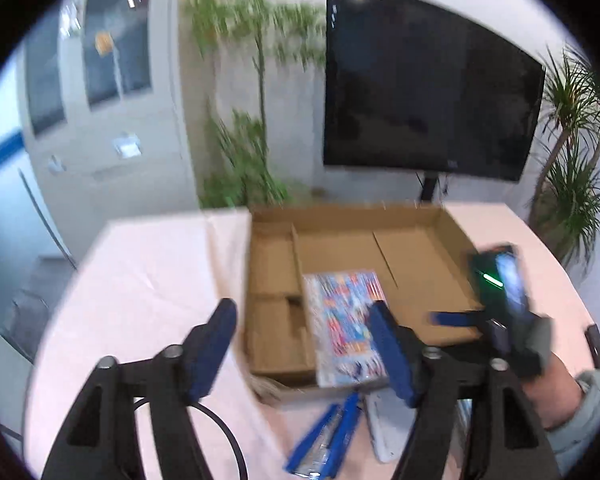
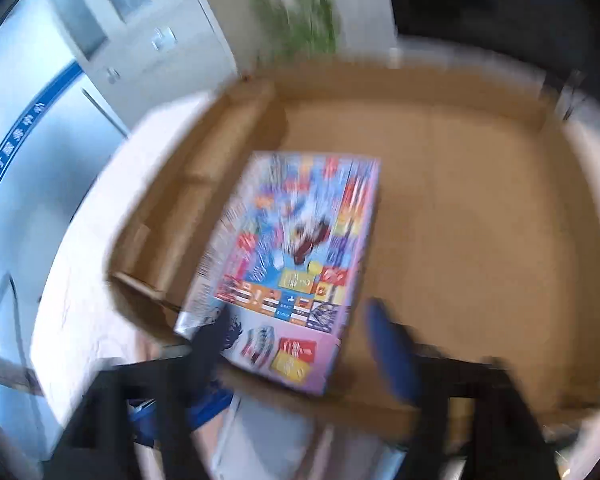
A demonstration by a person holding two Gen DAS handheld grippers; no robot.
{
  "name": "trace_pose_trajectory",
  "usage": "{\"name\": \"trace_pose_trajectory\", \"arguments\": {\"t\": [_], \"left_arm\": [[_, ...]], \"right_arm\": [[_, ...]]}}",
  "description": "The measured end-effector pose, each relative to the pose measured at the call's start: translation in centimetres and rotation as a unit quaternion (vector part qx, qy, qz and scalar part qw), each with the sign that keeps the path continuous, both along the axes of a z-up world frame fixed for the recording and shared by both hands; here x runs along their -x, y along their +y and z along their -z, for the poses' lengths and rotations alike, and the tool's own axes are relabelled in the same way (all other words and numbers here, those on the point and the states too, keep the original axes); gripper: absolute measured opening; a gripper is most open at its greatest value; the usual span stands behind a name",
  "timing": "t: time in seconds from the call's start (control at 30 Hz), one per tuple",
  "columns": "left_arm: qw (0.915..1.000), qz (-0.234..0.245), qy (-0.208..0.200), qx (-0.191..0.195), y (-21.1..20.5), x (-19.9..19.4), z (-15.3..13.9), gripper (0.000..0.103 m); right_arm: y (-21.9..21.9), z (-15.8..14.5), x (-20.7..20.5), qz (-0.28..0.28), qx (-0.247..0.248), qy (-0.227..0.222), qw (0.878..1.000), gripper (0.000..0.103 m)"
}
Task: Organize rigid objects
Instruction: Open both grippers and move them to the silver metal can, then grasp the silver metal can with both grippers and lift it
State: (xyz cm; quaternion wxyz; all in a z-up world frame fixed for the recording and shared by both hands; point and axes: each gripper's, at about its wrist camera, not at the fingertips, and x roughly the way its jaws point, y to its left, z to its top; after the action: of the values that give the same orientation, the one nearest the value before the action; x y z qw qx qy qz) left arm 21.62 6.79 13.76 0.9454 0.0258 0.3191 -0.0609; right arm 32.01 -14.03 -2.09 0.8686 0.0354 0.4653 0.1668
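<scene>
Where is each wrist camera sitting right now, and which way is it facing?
Left wrist: rides the left gripper above the table's near edge, facing the cardboard box and the TV; shows its open blue fingers and the right hand.
Right wrist: rides the right gripper, tilted down into the box; its blurred fingers show.
Shared: the box and the colourful game box inside.

Both overlook cardboard box (image 1: 420, 256) (right nearer).
</scene>
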Motion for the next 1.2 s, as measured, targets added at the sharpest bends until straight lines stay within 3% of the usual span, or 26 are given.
{"name": "trace_pose_trajectory", "arguments": {"t": [0.1, 0.2, 0.33, 0.43, 0.53, 0.6, 0.8, 0.97, 1.1, 1.2], "left_arm": [[0.9968, -0.028, -0.060, -0.044, 0.7, 3.5, -4.4, 0.086], [0.9930, -0.037, -0.084, -0.075, 0.6, 7.5, -5.8, 0.102], [0.9880, -0.061, -0.117, -0.081, -1.1, 12.9, -2.0, 0.103], [0.9936, -0.060, -0.086, -0.042, -3.0, 15.1, 3.9, 0.103], [0.9969, -0.054, -0.030, 0.048, -4.3, 16.6, 8.5, 0.103], [0.9953, -0.049, -0.015, 0.081, -5.1, 17.3, 9.9, 0.102], [0.9964, -0.045, -0.032, 0.065, -6.3, 17.9, 9.5, 0.098], [0.9971, -0.036, -0.014, 0.066, -7.0, 17.1, 9.6, 0.094], [0.9963, 0.008, 0.029, 0.081, -8.1, 14.5, 10.2, 0.095], [0.9862, 0.061, 0.089, 0.125, -9.0, 11.1, 11.5, 0.095]], "right_arm": [[-1.3, -4.6, 5.9, -0.003, 0.026, -0.085, 0.996, 0.103], [-3.2, -6.8, 12.4, -0.008, 0.033, -0.118, 0.992, 0.103], [-4.0, -6.2, 19.5, 0.032, 0.081, -0.152, 0.985, 0.103], [-5.2, -4.4, 24.2, 0.058, 0.089, -0.166, 0.980, 0.103], [-5.5, -2.5, 26.3, 0.073, 0.098, -0.164, 0.979, 0.103], [-5.7, -1.5, 27.2, 0.075, 0.101, -0.160, 0.979, 0.103], [-5.8, 0.0, 28.1, 0.075, 0.094, -0.163, 0.979, 0.103], [-5.7, 0.0, 28.1, 0.078, 0.085, -0.165, 0.979, 0.103], [-6.8, 0.0, 27.2, 0.077, 0.065, -0.164, 0.981, 0.103], [-8.5, 0.7, 25.3, 0.071, 0.011, -0.131, 0.989, 0.102]]}}
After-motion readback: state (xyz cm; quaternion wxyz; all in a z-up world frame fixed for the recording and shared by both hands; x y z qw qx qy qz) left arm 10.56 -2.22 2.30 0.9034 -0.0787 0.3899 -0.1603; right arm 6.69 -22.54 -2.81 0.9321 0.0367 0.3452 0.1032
